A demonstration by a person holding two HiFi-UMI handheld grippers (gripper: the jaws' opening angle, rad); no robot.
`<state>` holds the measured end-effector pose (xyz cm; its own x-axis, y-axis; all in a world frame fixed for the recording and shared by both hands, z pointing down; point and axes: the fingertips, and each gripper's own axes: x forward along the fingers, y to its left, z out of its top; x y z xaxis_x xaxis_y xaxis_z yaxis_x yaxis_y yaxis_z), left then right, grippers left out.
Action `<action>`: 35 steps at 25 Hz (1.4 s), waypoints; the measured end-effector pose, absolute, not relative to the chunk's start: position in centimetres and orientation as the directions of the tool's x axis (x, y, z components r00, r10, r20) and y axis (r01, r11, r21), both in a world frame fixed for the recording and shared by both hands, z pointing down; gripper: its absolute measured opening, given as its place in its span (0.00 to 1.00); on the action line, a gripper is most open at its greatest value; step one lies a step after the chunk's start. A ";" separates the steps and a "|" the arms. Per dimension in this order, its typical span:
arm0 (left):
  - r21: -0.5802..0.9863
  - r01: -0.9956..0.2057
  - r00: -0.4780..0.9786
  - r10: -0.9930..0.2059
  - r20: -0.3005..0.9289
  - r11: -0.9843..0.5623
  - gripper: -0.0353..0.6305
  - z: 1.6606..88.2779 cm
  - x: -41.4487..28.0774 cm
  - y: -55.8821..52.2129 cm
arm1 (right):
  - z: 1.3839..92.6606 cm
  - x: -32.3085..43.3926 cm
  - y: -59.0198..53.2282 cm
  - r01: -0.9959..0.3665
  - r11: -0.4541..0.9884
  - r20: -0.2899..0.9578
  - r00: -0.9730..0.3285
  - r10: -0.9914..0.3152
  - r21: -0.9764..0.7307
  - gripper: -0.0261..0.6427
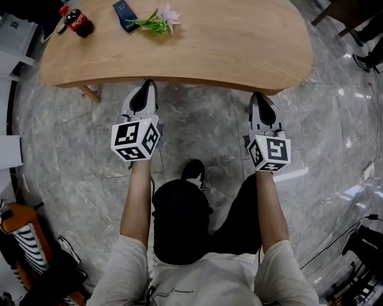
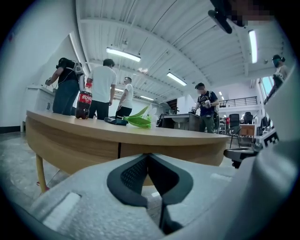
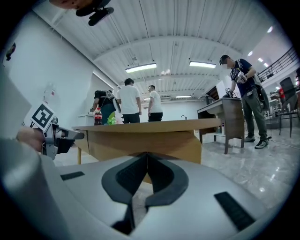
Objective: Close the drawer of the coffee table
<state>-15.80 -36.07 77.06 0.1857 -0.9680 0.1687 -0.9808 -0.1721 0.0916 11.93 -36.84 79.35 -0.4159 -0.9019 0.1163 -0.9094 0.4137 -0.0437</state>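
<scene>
The wooden coffee table (image 1: 227,42) fills the top of the head view. Its curved front apron (image 2: 70,145) shows a thin vertical seam (image 2: 118,150), and the panels on both sides of it lie flush; no drawer stands out. My left gripper (image 1: 146,83) is shut and empty, its tips just under the table's front edge. My right gripper (image 1: 258,94) is also shut and empty, close to the edge further right. In the left gripper view the gripper (image 2: 148,157) points at the apron. In the right gripper view the gripper (image 3: 147,154) faces the table's end (image 3: 154,140).
On the tabletop lie a cola bottle (image 1: 76,23), a dark booklet (image 1: 125,15) and a flower sprig (image 1: 158,23). A table leg (image 1: 90,92) stands at the left. Several people (image 2: 104,89) stand behind the table. A grey desk (image 3: 229,112) is at the right.
</scene>
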 end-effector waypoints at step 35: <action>0.136 -0.962 0.271 -0.858 0.437 -0.235 0.07 44.4 -11.2 -19.8 | 49.1 12.3 -20.5 -0.910 0.394 0.447 -0.408 -0.796 -0.129 0.06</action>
<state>-11.20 -19.78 44.45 0.2712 -0.8578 0.4367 -0.9624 -0.2352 0.1356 12.27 -20.51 49.05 -0.4080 -0.7959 0.4473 -0.9100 0.3939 -0.1293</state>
